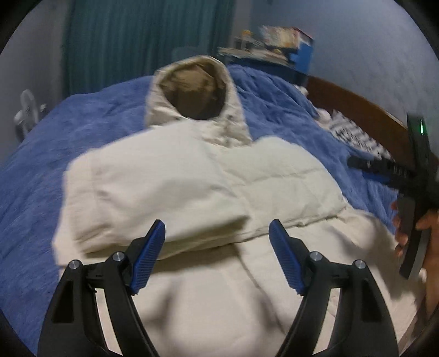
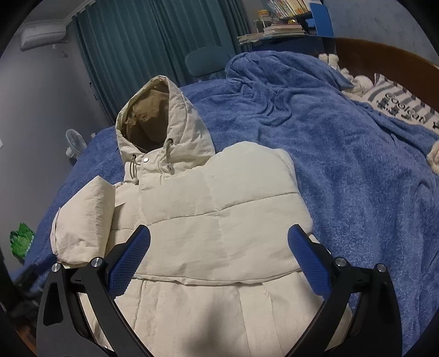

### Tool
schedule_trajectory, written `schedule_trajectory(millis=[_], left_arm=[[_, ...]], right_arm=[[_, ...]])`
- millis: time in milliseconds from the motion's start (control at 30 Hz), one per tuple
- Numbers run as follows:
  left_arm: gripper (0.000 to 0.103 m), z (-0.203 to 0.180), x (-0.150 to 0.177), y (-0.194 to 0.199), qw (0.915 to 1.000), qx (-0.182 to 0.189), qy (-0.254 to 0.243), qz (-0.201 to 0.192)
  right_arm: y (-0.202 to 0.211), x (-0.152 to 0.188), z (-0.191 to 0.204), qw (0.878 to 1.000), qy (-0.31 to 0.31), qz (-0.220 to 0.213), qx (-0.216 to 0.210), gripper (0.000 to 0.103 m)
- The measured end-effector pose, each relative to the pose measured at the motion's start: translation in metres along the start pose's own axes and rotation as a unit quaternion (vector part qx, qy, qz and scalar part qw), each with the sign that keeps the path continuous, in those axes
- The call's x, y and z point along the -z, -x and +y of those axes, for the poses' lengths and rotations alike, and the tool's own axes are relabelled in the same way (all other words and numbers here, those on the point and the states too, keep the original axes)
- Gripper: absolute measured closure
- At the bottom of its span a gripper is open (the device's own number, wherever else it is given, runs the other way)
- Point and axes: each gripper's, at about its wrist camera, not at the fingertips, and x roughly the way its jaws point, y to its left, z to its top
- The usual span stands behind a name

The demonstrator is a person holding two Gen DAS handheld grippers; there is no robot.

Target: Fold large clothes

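A cream puffer jacket (image 1: 192,186) lies front-up on a blue blanket, with its tan-lined hood (image 1: 192,90) pointing away. Both sleeves are folded across the chest. My left gripper (image 1: 216,236) is open and empty, hovering above the lower edge of the folded sleeves. In the right wrist view the jacket (image 2: 219,208) fills the centre, hood (image 2: 159,123) at upper left. My right gripper (image 2: 219,244) is open and empty above the folded sleeve. The right gripper also shows in the left wrist view at the right edge (image 1: 384,170), held by a hand.
The blue blanket (image 2: 329,137) covers the bed all round the jacket. A wooden headboard (image 1: 356,107) and a striped pillow (image 2: 397,104) lie at the right. Teal curtains (image 2: 137,41), a shelf of books (image 2: 285,16), a small fan (image 2: 74,142) and a green bag (image 2: 22,241) surround the bed.
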Motion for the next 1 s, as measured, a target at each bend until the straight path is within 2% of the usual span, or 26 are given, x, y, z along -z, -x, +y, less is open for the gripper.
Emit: schedule_trajectory(millis=[100, 167, 267, 400, 533, 633, 767, 900, 1000], left_arm=[[0.024, 0.025, -0.001, 0.02, 0.9987, -0.031, 0.037, -0.017], [0.024, 0.047, -0.001, 0.027, 0.9957, -0.065, 0.062, -0.021], [0.024, 0.078, 0.0, 0.031, 0.9891, -0.106, 0.101, -0.017], [0.024, 0.111, 0.007, 0.028, 0.9781, -0.137, 0.157, -0.004], [0.024, 0.125, 0.012, 0.02, 0.9711, -0.189, 0.145, 0.019], [0.024, 0.138, 0.015, 0.016, 0.9672, -0.214, 0.133, 0.031], [0.024, 0.163, 0.021, 0.018, 0.9617, -0.212, 0.17, 0.038], [0.024, 0.191, 0.03, 0.021, 0.9516, -0.207, 0.223, 0.046], [0.024, 0.202, 0.035, 0.022, 0.9463, -0.197, 0.251, 0.049]], right_arm=[[0.0, 0.003, 0.011, 1.0, 0.011, 0.001, -0.001, 0.007], [0.0, 0.005, 0.021, 1.0, 0.013, 0.005, -0.01, 0.007], [0.0, 0.01, 0.039, 1.0, 0.023, 0.01, -0.016, 0.007], [-0.001, 0.018, 0.071, 0.998, 0.046, 0.017, -0.025, 0.007], [-0.001, 0.024, 0.1, 0.997, 0.077, 0.015, -0.028, 0.007], [-0.003, 0.031, 0.123, 0.994, 0.102, 0.014, -0.031, 0.007], [-0.005, 0.045, 0.16, 0.985, 0.165, 0.009, -0.046, 0.007], [-0.009, 0.066, 0.209, 0.966, 0.249, 0.009, -0.066, 0.007], [-0.017, 0.076, 0.235, 0.956, 0.284, 0.014, -0.07, 0.007]])
